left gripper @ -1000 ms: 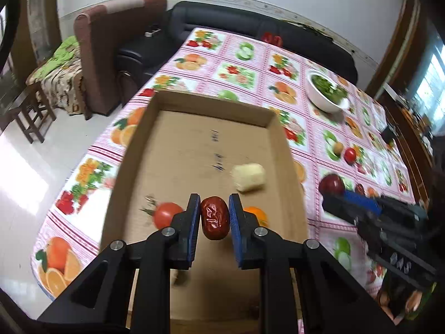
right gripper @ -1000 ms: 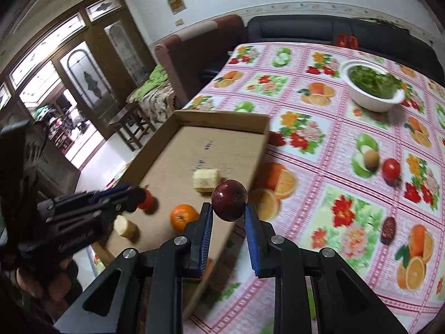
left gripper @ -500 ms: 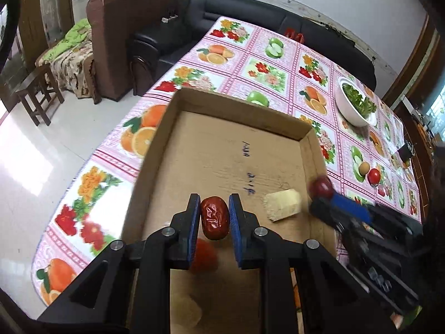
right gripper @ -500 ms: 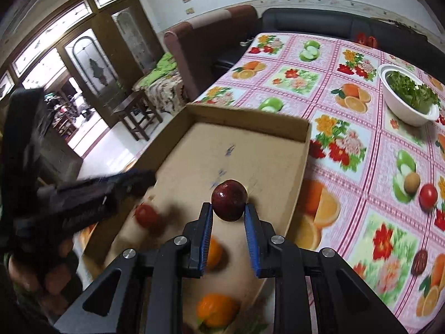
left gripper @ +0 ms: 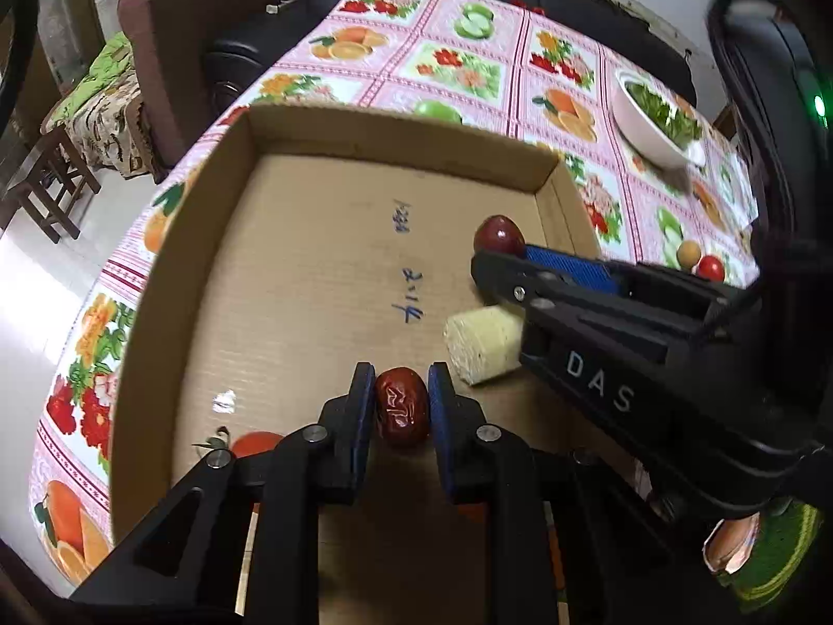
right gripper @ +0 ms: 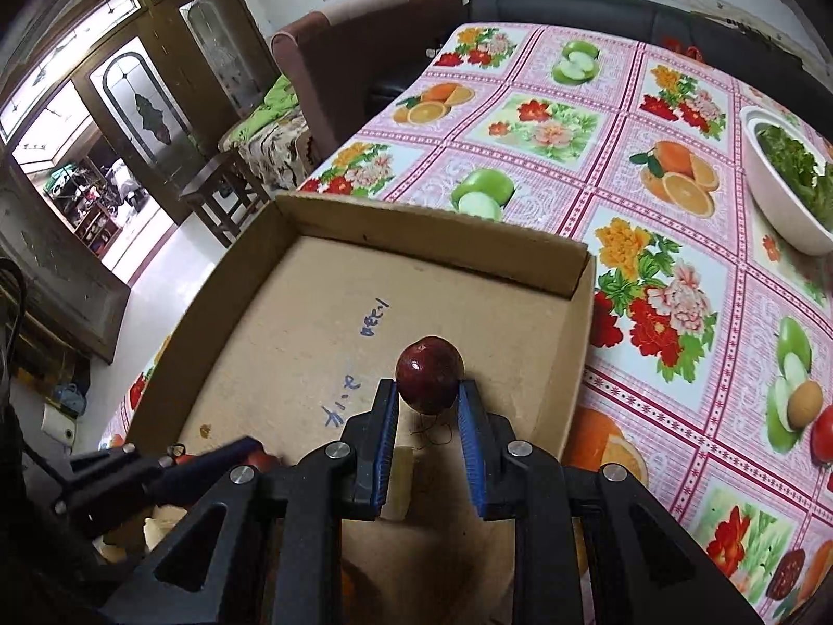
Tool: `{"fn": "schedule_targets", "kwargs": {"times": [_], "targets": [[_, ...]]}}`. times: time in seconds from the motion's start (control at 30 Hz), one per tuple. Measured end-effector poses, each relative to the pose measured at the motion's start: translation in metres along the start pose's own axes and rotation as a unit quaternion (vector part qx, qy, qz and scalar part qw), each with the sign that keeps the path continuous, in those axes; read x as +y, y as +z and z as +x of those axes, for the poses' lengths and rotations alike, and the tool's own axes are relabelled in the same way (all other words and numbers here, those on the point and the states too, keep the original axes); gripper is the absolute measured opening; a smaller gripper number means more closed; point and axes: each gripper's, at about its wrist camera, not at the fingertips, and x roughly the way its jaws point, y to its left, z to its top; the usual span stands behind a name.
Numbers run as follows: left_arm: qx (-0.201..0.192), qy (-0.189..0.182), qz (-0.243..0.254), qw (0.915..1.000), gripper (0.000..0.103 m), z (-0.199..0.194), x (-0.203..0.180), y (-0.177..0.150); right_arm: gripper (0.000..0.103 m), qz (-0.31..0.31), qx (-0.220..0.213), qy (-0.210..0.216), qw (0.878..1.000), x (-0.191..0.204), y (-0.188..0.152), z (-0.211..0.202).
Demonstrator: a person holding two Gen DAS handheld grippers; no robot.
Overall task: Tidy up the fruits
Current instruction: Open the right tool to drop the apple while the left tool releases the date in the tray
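The left gripper points forward and down, its blue-padded fingers clamped on a wrinkled red date. The right gripper reaches in from the right, level with it and slightly ahead, its pads pinching a dark red round fruit at the tips.

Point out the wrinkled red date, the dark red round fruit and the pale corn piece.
red date (left gripper: 401, 408): left wrist view, wrinkled middle.
dark red round fruit (right gripper: 429, 375): right wrist view, front face.
corn piece (left gripper: 481, 344): left wrist view, side.
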Motion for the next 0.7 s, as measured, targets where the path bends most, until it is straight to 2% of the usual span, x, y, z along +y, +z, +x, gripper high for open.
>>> {"fn": "schedule_targets", "kwargs": {"times": [0.37,0.43,0.5,0.57,0.7], "targets": [[0.007,0.006,-0.006,0.9999,0.020,0.001,0.000,0.001,0.026,-0.014,0.013,-0.008,1.000,0.001,-0.001,0.007],[0.011,0.002,-0.010,0.9999,0.028,0.000,0.001,0.001,0.026,-0.014,0.012,-0.009,1.000,0.001,-0.001,0.006],[0.011,0.004,-0.011,0.9999,0.043,-0.002,0.002,0.000,0.030,-0.015,0.010,-0.011,1.000,0.001,-0.001,0.004],[0.005,0.010,-0.013,0.9999,0.043,-0.005,0.002,-0.002,0.040,-0.014,0.004,-0.010,1.000,0.001,-0.002,0.000],[0.003,0.008,-0.021,0.9997,0.043,-0.009,0.006,-0.004,0.040,-0.015,-0.004,-0.011,1.000,0.003,-0.004,-0.010]]}}
